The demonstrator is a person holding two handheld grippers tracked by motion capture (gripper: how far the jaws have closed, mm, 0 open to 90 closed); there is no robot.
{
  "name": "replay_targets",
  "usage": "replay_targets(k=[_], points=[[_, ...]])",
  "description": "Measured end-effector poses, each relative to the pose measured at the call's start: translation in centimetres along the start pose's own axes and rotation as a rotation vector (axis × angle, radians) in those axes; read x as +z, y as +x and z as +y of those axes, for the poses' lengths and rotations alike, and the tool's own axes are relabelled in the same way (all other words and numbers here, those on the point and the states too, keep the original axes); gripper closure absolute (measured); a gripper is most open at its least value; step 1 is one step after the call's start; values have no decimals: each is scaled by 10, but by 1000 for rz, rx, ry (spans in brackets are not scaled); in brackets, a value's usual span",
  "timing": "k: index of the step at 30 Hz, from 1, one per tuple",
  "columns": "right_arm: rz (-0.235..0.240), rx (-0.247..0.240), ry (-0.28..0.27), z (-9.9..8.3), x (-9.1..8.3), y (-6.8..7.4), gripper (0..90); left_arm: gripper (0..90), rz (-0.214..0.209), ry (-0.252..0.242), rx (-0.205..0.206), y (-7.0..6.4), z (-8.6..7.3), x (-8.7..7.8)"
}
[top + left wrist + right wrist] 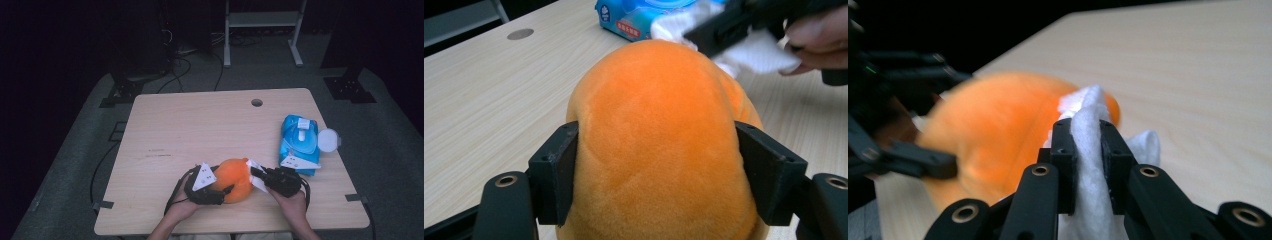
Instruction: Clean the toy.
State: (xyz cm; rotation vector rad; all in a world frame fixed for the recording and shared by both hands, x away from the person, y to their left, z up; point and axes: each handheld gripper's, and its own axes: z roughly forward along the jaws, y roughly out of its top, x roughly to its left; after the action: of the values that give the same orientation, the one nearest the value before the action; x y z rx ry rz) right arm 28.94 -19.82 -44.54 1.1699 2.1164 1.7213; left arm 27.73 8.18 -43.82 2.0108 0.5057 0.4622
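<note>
In the high view the table takes up the middle of the frame. The plush toy sits on it at lower centre, near the bottom edge. The left gripper lies just left of the toy, jaws on either side of it. The right gripper lies just right, with a wipe between its jaws touching the toy. The wipes pack lies at the right, above the right gripper. A hole sits at upper centre of the table.

Orange plush toy between the left tongs, white wipe behind.
</note>
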Motion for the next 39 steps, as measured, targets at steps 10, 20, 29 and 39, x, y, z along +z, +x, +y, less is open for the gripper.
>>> replay_targets(k=[10, 20, 29, 39], points=[[74, -108, 3, -2, 6, 21, 798, 73, -77, 33, -186, 16, -1, 3], [-27, -14, 21, -10, 4, -7, 799, 218, -53, 36, -108, 9, 0, -1], [35, -73, -10, 3, 1, 11, 800, 121, -58, 44, -119, 6, 9, -3], [89, -178, -12, 11, 5, 38, 796, 187, -39, 66, -71, -4, 14, 2]])
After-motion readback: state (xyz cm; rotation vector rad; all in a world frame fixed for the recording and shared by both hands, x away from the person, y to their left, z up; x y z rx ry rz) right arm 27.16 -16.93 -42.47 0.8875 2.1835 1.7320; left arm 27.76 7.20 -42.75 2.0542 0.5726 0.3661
